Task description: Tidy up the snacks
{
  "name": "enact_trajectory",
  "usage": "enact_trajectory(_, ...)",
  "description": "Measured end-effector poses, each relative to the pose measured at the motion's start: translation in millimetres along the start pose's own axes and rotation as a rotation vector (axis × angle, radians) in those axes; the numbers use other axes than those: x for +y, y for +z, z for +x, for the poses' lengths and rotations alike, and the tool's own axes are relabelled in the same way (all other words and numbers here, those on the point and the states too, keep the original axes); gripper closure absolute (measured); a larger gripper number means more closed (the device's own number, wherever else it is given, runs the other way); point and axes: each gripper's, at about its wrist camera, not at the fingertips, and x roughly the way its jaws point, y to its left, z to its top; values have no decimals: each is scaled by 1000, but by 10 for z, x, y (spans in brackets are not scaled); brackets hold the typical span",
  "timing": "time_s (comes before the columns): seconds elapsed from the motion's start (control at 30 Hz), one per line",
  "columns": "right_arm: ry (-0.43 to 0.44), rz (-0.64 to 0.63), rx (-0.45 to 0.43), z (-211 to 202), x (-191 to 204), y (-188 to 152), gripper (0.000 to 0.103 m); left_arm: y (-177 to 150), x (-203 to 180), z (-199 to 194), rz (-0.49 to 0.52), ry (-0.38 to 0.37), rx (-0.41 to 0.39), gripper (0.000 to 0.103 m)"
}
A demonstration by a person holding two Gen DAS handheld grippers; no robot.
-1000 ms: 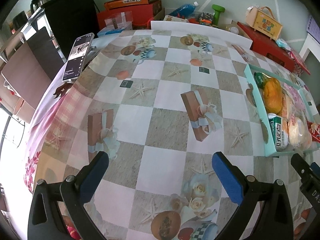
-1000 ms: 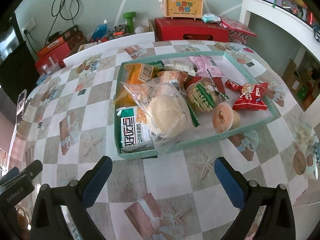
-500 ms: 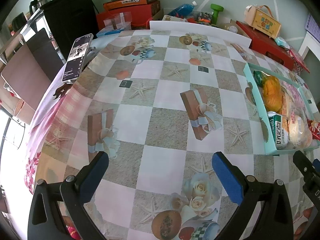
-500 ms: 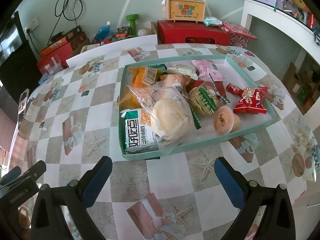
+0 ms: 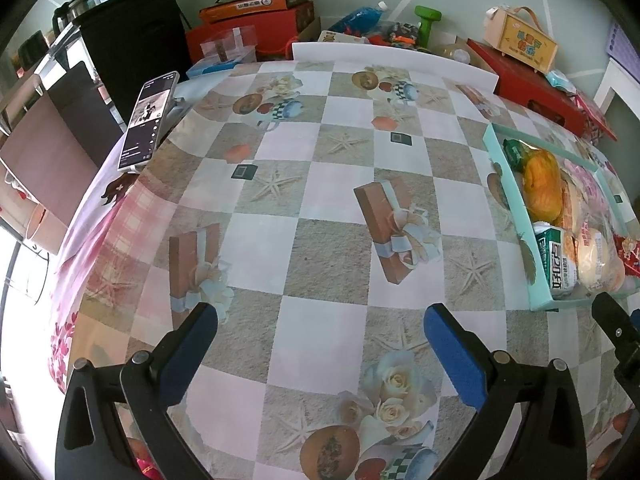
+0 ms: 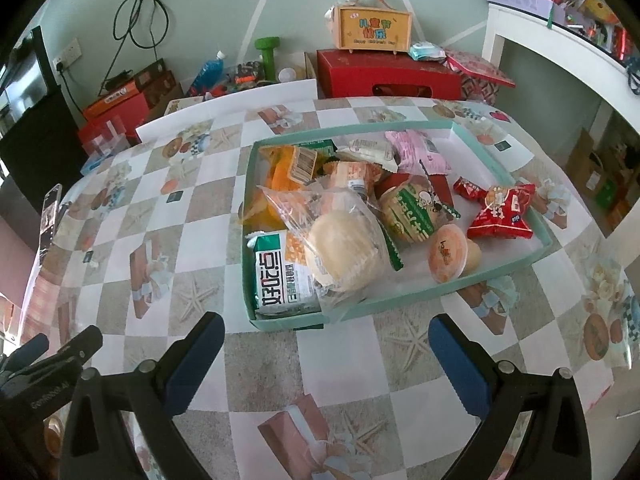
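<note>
A teal tray (image 6: 472, 282) on the patterned tablecloth holds several snacks: a bagged round bun (image 6: 344, 248), a green-and-white packet (image 6: 280, 276), an orange packet (image 6: 280, 176), a red packet (image 6: 504, 214), a pink packet (image 6: 420, 152) and an orange jelly cup (image 6: 448, 256). My right gripper (image 6: 324, 360) hovers open just in front of the tray's near wall, nothing between its blue pads. My left gripper (image 5: 320, 350) is open over bare tablecloth, with the tray (image 5: 516, 216) off to its right.
A phone (image 5: 149, 120) leans at the table's left edge. Behind the table stand red boxes (image 6: 384, 76), a small yellow case (image 6: 374, 32), a green dumbbell (image 6: 267, 54) and a blue bottle (image 6: 208, 74). A white shelf (image 6: 560, 56) is at the right.
Both views have shifted slightly; the tray sits a little lower and nearer in the right wrist view. Both grippers stay open and nothing was picked up.
</note>
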Motion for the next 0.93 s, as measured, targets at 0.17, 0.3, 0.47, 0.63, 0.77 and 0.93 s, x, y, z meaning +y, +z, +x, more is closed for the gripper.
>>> enact_trajectory(0.17,-5,-6,-3,4,4,1,0,7,-9,11,3,-1,1,0)
enact_trajectory(0.3,-6,-6,-4,8,2,3,0,17,-3,16,0,-4,0,0)
enact_trajectory(0.47,-2,-3,-2,23,-13,10,0,20,-10,34,2,-5,6,0)
enact_trajectory(0.63,-1,0,-4,23,-26,10,0,26,-17,42,4,1,7,0)
enact_trajectory(0.77,1,7,-5,31,-51,9,0,27,-23,39,6,2,5,0)
enact_trajectory(0.93,1,7,-4,32,-59,9,0,33,-14,17,3,-2,-6,0)
